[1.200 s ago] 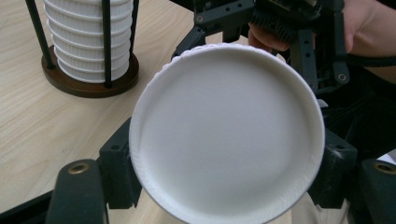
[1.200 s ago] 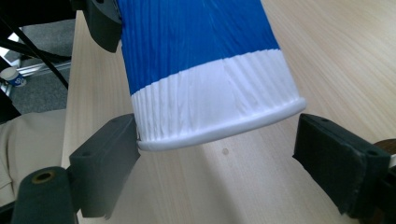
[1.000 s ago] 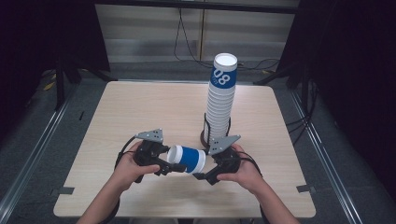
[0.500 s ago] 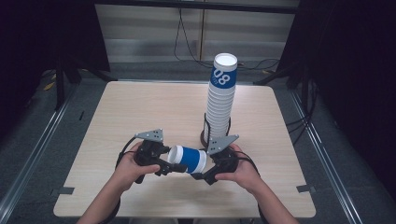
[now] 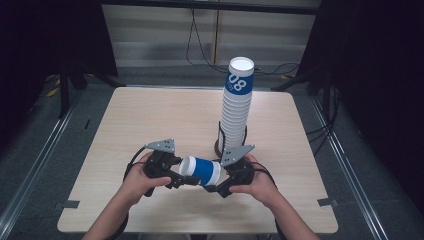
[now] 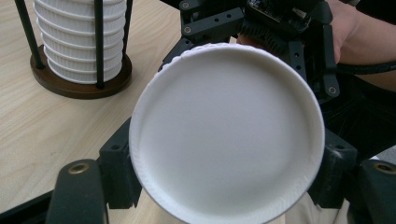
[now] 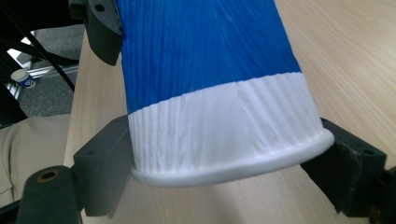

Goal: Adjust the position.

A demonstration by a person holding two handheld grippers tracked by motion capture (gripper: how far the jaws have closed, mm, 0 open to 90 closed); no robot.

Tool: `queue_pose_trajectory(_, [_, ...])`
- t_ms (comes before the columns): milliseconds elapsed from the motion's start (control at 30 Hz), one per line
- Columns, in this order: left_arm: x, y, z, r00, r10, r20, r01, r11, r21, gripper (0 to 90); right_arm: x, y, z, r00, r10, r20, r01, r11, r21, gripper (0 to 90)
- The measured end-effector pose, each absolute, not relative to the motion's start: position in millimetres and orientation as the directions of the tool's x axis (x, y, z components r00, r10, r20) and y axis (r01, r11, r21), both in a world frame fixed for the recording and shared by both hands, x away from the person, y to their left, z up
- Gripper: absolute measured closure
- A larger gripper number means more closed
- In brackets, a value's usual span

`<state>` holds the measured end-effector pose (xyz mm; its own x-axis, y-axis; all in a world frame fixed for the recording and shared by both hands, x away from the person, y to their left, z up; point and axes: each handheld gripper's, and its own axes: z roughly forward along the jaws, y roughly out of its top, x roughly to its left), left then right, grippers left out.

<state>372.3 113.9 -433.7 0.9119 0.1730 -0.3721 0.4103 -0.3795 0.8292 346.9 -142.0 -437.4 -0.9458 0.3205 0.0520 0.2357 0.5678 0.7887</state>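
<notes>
A blue-and-white paper cup point(image 5: 200, 170) lies level just above the table near its front edge, held between both grippers. My left gripper point(image 5: 182, 175) is shut on the cup's base end; in the left gripper view the white cup base point(image 6: 226, 135) faces the camera between the two black jaws. My right gripper point(image 5: 215, 182) is shut on the rim end, and in the right gripper view its jaws press either side of the white band of the cup point(image 7: 205, 70). The two grippers face each other.
A tall stack of the same cups point(image 5: 236, 110) stands in a black rod holder on a round wooden base point(image 5: 220, 145), just behind the right gripper. The light wooden table point(image 5: 150, 115) has bare room to the left and at the back. Dark floor surrounds it.
</notes>
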Motion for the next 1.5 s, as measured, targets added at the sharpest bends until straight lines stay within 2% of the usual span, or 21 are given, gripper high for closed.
queue_pose_trajectory(667, [372.6,114.6,-433.8,0.914,0.172,-0.367,0.405,-0.384,0.829,26.7,346.0,-144.0,-437.5,-0.947,0.317,0.043,0.224,0.561,0.797,20.3])
queue_pose_trajectory(1500, [367.2,107.1,-428.0,0.959,0.2,-0.201,0.278,-0.513,0.812,22.6,347.0,-151.8,-436.2,-0.943,0.33,0.045,0.241,0.581,0.777,21.4])
